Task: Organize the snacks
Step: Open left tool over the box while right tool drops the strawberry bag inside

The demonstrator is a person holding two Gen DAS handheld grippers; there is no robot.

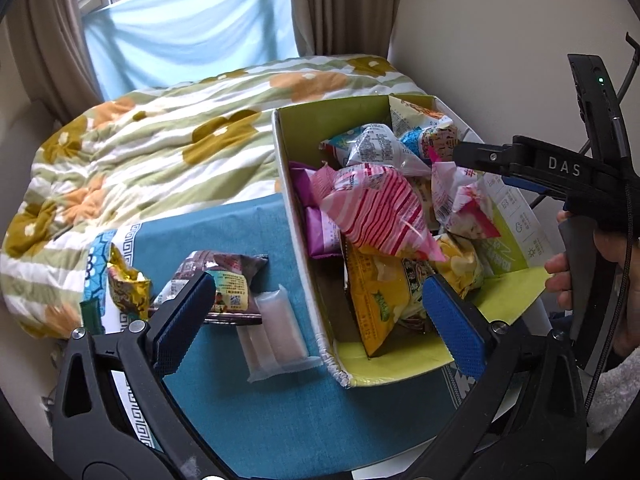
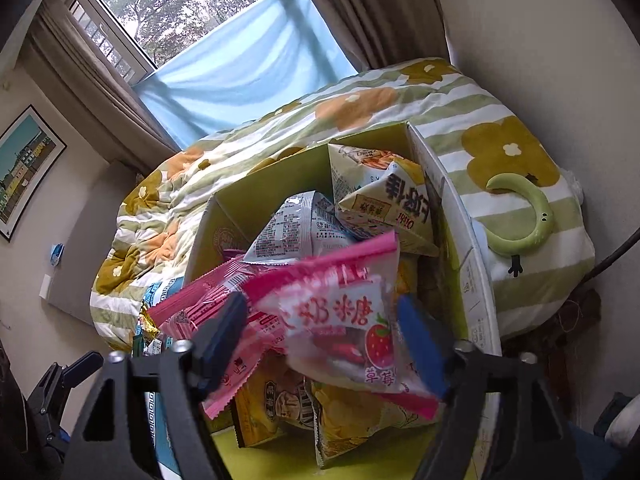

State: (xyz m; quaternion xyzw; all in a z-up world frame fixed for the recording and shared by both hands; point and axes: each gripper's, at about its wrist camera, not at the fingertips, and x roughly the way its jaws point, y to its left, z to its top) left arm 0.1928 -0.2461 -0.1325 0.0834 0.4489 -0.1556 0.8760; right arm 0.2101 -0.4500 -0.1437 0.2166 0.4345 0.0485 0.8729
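A cardboard box (image 1: 298, 216) with a green inside stands on the blue cloth and holds several snack bags, among them a pink striped bag (image 1: 376, 208) and a yellow chip bag (image 1: 380, 300). My left gripper (image 1: 320, 320) is open and empty, straddling the box's near left wall. Left of the box lie a brown snack pack (image 1: 224, 280), a clear pale packet (image 1: 276, 332) and a gold wrapper (image 1: 124, 284). My right gripper (image 2: 324, 340) is open over the box (image 2: 452, 216), with a strawberry candy bag (image 2: 340, 320) loose between its fingers. It shows at the right of the left wrist view (image 1: 480, 158).
A flowered quilt (image 1: 140, 148) covers the bed behind the table. A wall stands close on the right. A green curved toy (image 2: 524, 216) lies on the quilt beside the box. The blue tablecloth (image 1: 280, 420) reaches the near edge.
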